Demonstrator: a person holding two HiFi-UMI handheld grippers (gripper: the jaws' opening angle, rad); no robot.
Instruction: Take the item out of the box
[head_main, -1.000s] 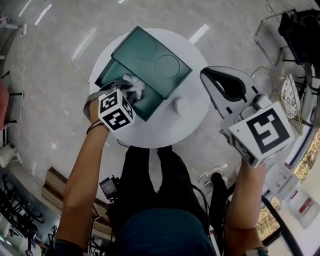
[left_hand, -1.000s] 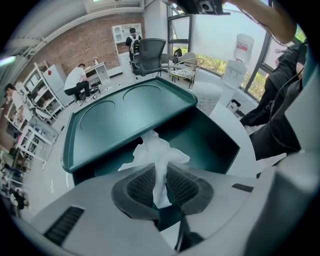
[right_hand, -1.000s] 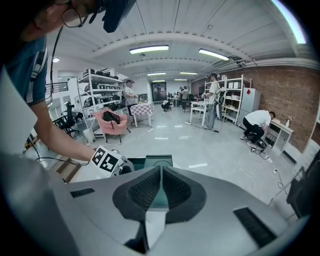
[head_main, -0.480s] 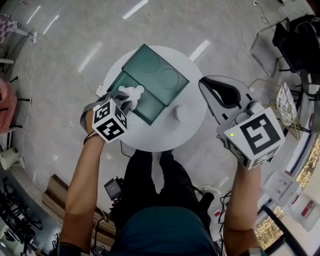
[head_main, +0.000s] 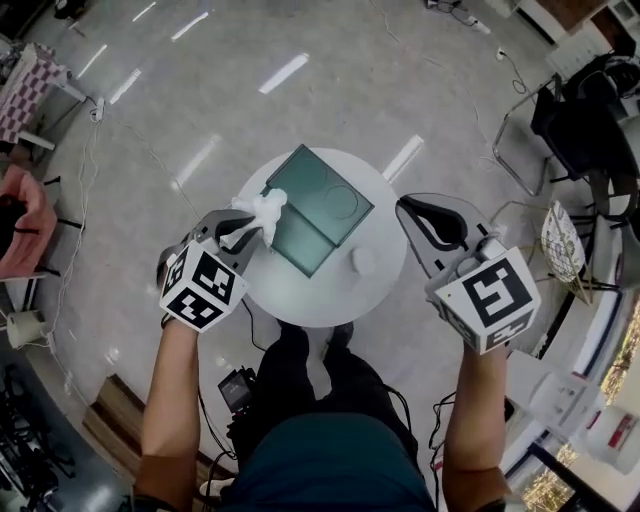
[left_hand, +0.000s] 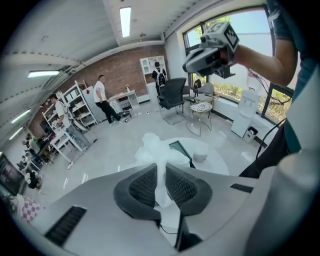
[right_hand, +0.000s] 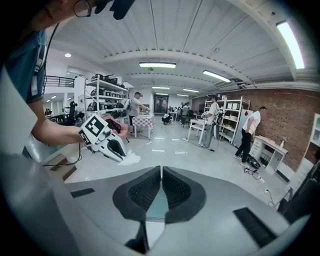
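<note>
Bright, even light from ceiling strip lights (left_hand: 125, 20) — glare streaks on the glossy floor (head_main: 150, 120) beyond the green box (head_main: 320, 200); fisheye bending at edges.

Teal shirt (head_main: 325, 465), black trousers (head_main: 300, 372), grey left gripper (head_main: 248, 218)

I see a dark green box (head_main: 318, 206) on my white desk (head_main: 300, 292); the item (head_main: 262, 209) is white too.

Both forearms reach forward; left tool (head_main: 243, 225) clamps a white item (head_main: 262, 208), right tool (head_main: 407, 210) closed, empty.
</note>
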